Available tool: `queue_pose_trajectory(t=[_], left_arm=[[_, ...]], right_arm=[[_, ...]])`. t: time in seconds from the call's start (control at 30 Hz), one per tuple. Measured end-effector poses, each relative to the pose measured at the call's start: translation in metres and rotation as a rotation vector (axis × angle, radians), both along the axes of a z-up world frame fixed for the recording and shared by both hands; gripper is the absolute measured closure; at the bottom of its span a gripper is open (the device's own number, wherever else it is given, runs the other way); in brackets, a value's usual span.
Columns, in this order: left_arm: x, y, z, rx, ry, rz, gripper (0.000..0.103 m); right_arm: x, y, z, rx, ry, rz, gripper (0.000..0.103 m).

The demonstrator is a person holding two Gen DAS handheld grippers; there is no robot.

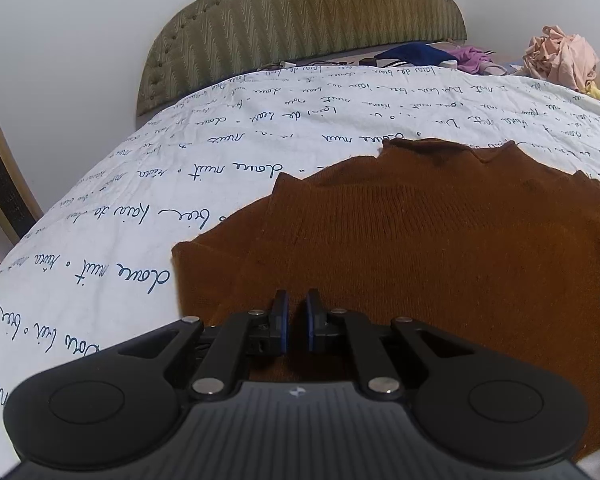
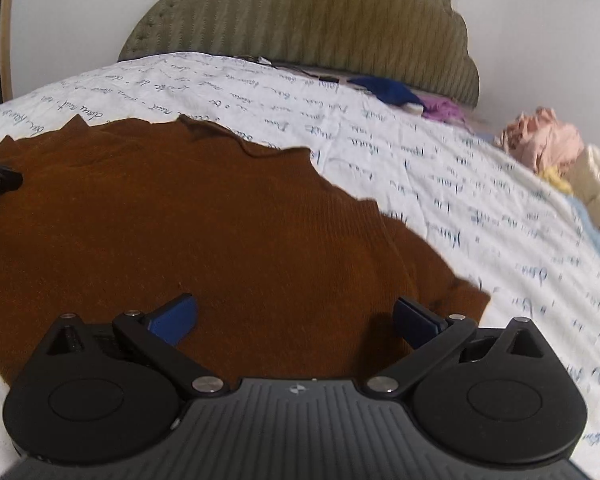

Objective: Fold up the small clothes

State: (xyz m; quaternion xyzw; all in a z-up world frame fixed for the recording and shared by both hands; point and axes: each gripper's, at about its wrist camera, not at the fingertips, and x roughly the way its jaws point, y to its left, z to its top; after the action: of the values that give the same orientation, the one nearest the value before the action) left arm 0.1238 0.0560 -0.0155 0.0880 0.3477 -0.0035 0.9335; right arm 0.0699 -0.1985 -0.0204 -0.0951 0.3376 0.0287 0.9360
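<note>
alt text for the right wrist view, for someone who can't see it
The right gripper, jaws wide open, hovers over a brown knit garment spread flat on a white bedspread printed with blue script. Behind are a green padded headboard and a pile of clothes at the right.

Both the left gripper (image 1: 297, 320) and the right gripper (image 2: 294, 320) are matte black, with blue finger pads (image 2: 172, 318), silver pivot screws, ribbed housings and what looks like a small logo.
</note>
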Motion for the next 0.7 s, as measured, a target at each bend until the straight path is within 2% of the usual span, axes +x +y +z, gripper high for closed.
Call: queue_pose_trajectory(t=[0.37, 0.57, 0.7], left_arm=[[-0.003, -0.003, -0.001, 0.015, -0.013, 0.007, 0.095], [-0.005, -0.002, 0.000, 0.008, -0.016, 0.009, 0.094], [-0.012, -0.001, 0.001, 0.010, -0.021, 0.004, 0.094]], right_arm=[[-0.010, -0.007, -0.003, 0.009, -0.007, -0.009, 0.000], [-0.014, -0.001, -0.002, -0.022, -0.016, 0.013, 0.000], [-0.014, -0.005, -0.002, 0.020, -0.003, -0.008, 0.000]])
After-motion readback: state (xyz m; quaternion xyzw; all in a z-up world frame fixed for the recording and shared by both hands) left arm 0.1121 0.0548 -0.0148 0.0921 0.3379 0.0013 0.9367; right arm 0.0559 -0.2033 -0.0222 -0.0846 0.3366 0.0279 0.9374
